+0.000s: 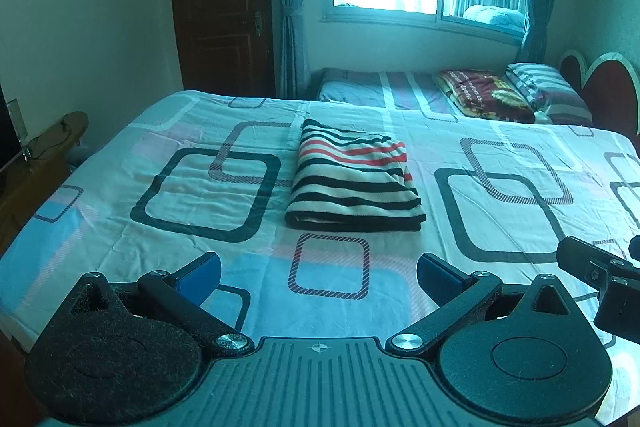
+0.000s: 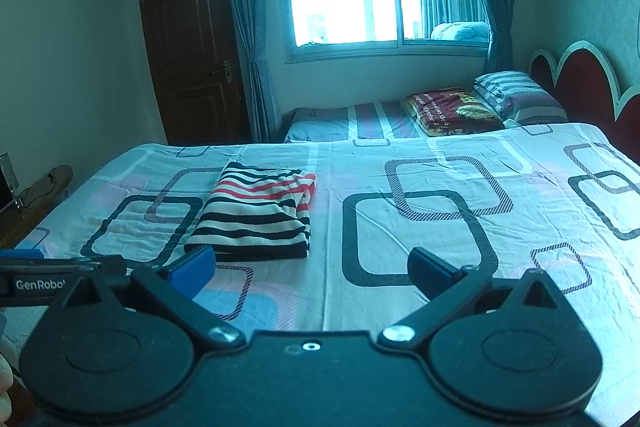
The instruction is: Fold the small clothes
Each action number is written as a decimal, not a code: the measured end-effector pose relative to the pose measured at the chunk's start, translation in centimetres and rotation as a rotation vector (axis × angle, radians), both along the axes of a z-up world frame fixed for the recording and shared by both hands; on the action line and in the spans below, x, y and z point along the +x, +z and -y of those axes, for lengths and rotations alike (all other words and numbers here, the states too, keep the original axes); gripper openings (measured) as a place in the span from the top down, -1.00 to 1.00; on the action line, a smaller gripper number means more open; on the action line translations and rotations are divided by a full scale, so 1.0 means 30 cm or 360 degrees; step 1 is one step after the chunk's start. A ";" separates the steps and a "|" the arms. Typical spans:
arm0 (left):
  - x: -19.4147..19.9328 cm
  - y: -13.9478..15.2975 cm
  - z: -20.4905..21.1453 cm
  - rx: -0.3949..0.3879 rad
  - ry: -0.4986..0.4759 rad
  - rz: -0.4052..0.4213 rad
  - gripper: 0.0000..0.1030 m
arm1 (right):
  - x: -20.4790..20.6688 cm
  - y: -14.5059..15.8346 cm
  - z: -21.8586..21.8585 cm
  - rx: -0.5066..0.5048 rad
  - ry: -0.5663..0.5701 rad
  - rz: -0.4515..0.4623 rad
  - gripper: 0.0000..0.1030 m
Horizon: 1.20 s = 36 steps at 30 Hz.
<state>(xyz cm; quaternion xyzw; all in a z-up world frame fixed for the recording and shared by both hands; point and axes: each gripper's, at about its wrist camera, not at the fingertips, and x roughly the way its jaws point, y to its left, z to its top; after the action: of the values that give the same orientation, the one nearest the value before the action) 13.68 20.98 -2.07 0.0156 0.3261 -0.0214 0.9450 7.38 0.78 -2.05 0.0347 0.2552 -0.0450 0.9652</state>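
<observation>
1. Striped garment [image 1: 356,179], black, white and red, lies folded flat on the patterned bedsheet [image 1: 120,187], straight ahead of the left gripper [image 1: 319,273] and apart from its fingers.
2. Left gripper: released, holding nothing.
3. Right gripper [image 2: 311,267]: released, empty; the garment [image 2: 256,213] sits ahead, toward its left finger [image 2: 192,269].

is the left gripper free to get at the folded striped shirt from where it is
Probably yes. The left gripper is open and empty, and only bare bedsheet lies between it and the folded striped shirt; the right gripper sits off to the side.
</observation>
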 end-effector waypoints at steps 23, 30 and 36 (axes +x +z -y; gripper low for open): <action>0.008 0.021 -0.003 -0.0018 0.0019 0.0034 -1.00 | 0.015 0.002 -0.012 0.0009 0.0003 0.0001 -0.98; 0.021 0.021 0.003 -0.0016 0.0016 0.0023 -1.00 | 0.022 0.002 -0.010 0.0014 0.0004 -0.0003 -0.98; 0.035 0.012 0.009 -0.0016 0.0016 0.0008 -1.00 | 0.026 0.000 -0.009 0.0017 0.0005 -0.0006 -0.98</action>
<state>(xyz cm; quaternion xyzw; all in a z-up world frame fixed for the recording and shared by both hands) 14.72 20.72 -1.71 0.0092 0.3237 -0.0182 0.9460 8.17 1.06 -2.05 0.0394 0.2572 -0.0421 0.9646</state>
